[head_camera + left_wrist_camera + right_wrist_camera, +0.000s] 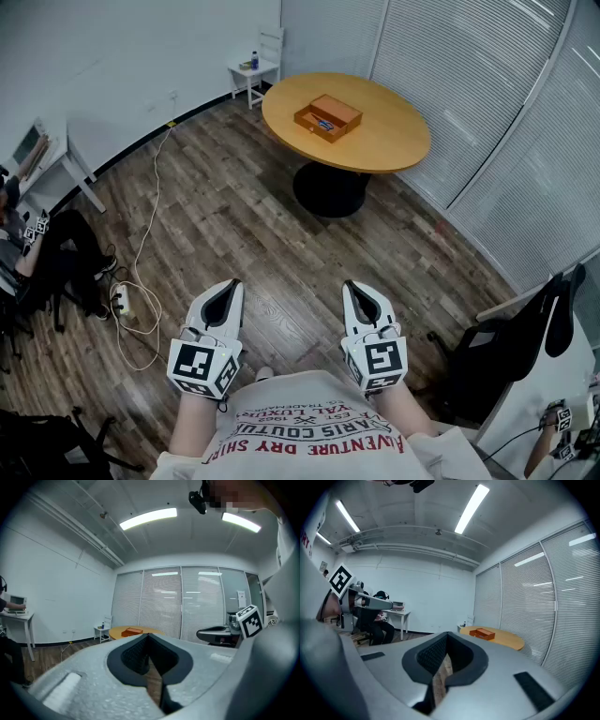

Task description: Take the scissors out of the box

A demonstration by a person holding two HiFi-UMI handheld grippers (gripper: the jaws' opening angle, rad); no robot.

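An open orange wooden box (328, 117) sits on the round wooden table (384, 141) far across the room. A small bluish item lies inside it, too small to identify. My left gripper (228, 287) and right gripper (354, 286) are held side by side close to my body, above the wood floor, both pointing toward the table. Each is shut with nothing between its jaws. In the left gripper view the box (132, 631) shows just past my left gripper (147, 637). In the right gripper view the box (482, 633) lies to the right of my right gripper (446, 636).
A white side table (253, 67) with a bottle stands by the far wall. A cable and power strip (120, 300) lie on the floor at the left, near a seated person (37, 244). A black chair (497, 352) stands at the right. Blinds line the right wall.
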